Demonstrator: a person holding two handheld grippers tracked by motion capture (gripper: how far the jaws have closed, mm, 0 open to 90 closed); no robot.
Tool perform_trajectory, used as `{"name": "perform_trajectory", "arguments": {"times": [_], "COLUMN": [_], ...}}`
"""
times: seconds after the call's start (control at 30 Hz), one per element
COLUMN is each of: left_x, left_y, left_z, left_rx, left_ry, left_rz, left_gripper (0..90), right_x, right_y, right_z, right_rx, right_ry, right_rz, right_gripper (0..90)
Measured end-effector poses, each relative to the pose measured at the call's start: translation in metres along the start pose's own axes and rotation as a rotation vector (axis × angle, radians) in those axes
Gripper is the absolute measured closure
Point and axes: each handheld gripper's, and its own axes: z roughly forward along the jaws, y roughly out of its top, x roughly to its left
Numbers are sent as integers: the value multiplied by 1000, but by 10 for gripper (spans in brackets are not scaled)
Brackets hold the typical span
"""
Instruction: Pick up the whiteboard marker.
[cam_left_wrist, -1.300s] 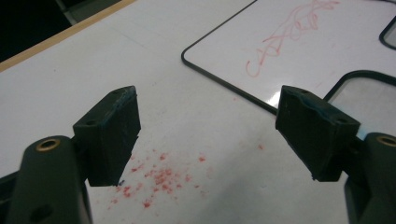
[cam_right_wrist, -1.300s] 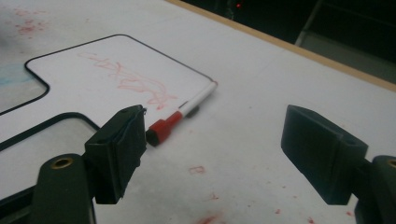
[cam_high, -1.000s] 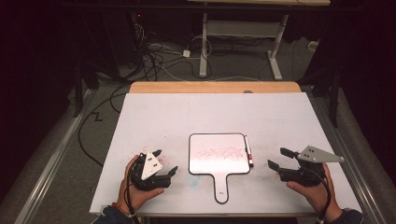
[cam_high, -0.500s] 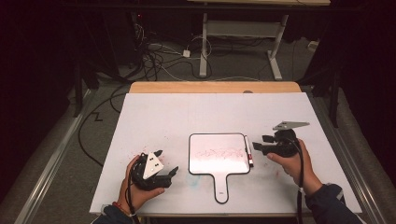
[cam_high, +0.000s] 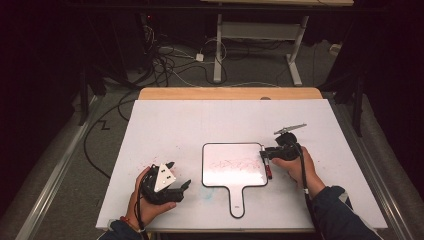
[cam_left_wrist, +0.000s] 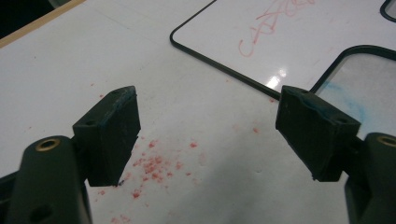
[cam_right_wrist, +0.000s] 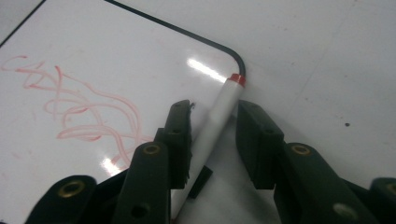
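Right claw (cam_right_wrist: 212, 140) first: its jaws have just been closing and now stand narrow around the white marker (cam_right_wrist: 212, 128), one pad on each side of the barrel, the left pad at the barrel and a thin gap showing on the right, so this reads as a grasp about to land rather than a firm hold. The marker lies flat along the right edge of the small whiteboard (cam_right_wrist: 93, 60), red end cap (cam_right_wrist: 236, 79) pointing away at the board's rounded corner, and the claw comes in along the barrel from the near end, which is the sensible way to catch a thin round thing lying down. In the high view the right claw (cam_high: 266, 156) sits low at that same edge, the marker (cam_high: 268, 171) running toward the person just beside the whiteboard (cam_high: 233, 165). Red scribbles (cam_high: 231, 164) cover the middle of the board, so my guess is the marker is wanted for writing, or for getting out of the way before a wipe.

Over to the left claw (cam_high: 176, 175): it rests on the counter (cam_high: 200, 120) well to the left of the board, jaws wide with nothing between them, and in the left gripper view the left claw (cam_left_wrist: 210, 135) looks over red dust specks (cam_left_wrist: 154, 165) toward the board's corner (cam_left_wrist: 180, 37). It is parked, I judge, to keep clear while the right hand works
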Motion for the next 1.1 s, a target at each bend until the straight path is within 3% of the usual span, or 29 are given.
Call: {"name": "perform_trajectory", "arguments": {"times": [0.1,0.17,0.3,0.47,0.6,0.7,0.8,0.83,0.87,0.9,0.93,1.03,1.07,1.1], "left_x": [-1,-1,-1,-2,-2,-3,-7,-13,-13,-21,-26,-40,-40,-49], "left_y": [0,0,1,1,7,25,39,51,51,64,71,89,89,99], "left_z": [0,1,1,2,6,13,18,24,24,32,36,50,50,60], "left_rx": [6,6,4,11,2,-57,-85,-116,-116,-138,-150,-174,-174,-176], "left_ry": [-9,-11,-12,-28,-61,-128,-162,-216,-216,-268,-293,-357,-357,-380], "left_rz": [-9,-9,2,-15,-47,-102,-107,-121,-121,-128,-127,-141,-141,-165], "left_gripper": [211,211,210,211,233,241,252,254,254,254,254,260,261,267], "right_x": [0,1,-1,2,11,23,34,48,52,58,62,74,77,80], "right_y": [-2,-2,-2,-1,3,5,6,7,7,7,7,6,6,5], "right_z": [1,-1,-1,-3,-20,-30,-35,-40,-41,-43,-44,-50,-51,-53], "right_rx": [-1,-8,-11,-16,-96,-158,-201,-234,-245,-262,-270,-321,-335,-361], "right_ry": [47,32,42,29,43,84,109,117,132,146,147,167,175,186], "right_rz": [9,3,2,-25,-60,-94,-133,-167,-172,-178,-186,-202,-201,-201], "right_gripper": [750,808,815,816,815,815,817,817,817,817,817,817,817,817]}}
